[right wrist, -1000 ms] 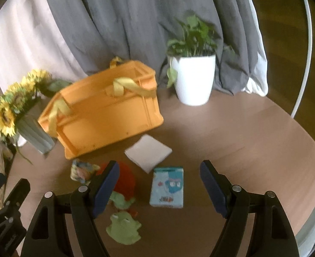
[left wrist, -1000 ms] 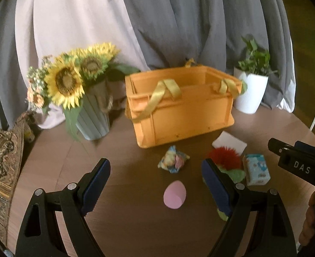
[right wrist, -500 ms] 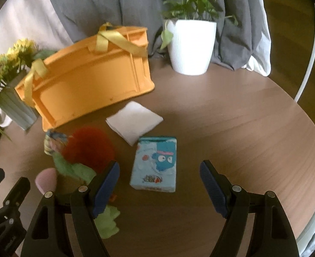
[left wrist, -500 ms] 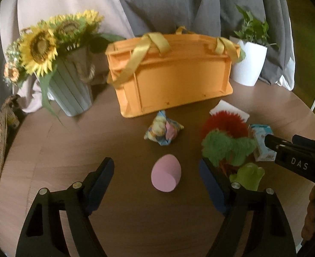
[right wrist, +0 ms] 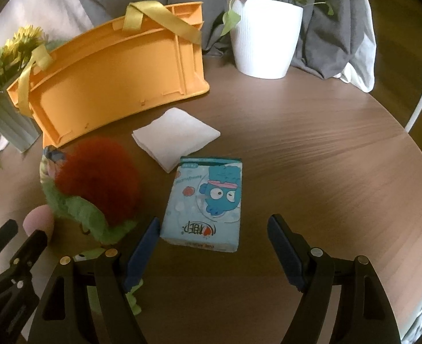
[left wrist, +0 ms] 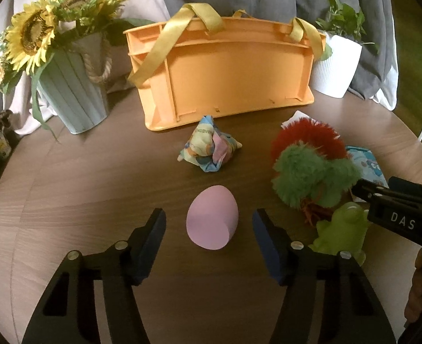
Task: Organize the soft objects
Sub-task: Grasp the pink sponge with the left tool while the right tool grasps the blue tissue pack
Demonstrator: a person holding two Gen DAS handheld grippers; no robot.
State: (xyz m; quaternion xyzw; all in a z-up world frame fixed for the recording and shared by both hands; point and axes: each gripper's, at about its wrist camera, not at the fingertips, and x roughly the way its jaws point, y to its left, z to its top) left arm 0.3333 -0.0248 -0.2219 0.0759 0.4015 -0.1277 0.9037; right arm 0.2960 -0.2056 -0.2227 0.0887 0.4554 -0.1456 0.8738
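Observation:
A pink egg-shaped sponge [left wrist: 211, 218] lies on the round wooden table [left wrist: 81, 195], just ahead of my open left gripper [left wrist: 209, 239], between its fingertips. A crumpled patterned cloth [left wrist: 209, 150] lies behind it, before the orange crate [left wrist: 228, 74] with yellow straps. A red-and-green fluffy toy [left wrist: 311, 166] and a green frog [left wrist: 342, 229] lie to the right. My open right gripper [right wrist: 211, 246] hovers just short of a blue tissue pack [right wrist: 208, 200]. A white folded cloth [right wrist: 176, 137] lies behind the pack. The fluffy toy [right wrist: 96, 177] sits left of the pack.
A grey vase of sunflowers [left wrist: 67, 86] stands back left. A white pot with a green plant [right wrist: 265, 34] stands back right. Grey and white drapes hang behind. The table edge curves close on the right [right wrist: 411, 172].
Both grippers have moved forward and lower. The pink sponge now sits between the left fingertips, and the tissue pack is nearer the right gripper. Both grippers stay open.

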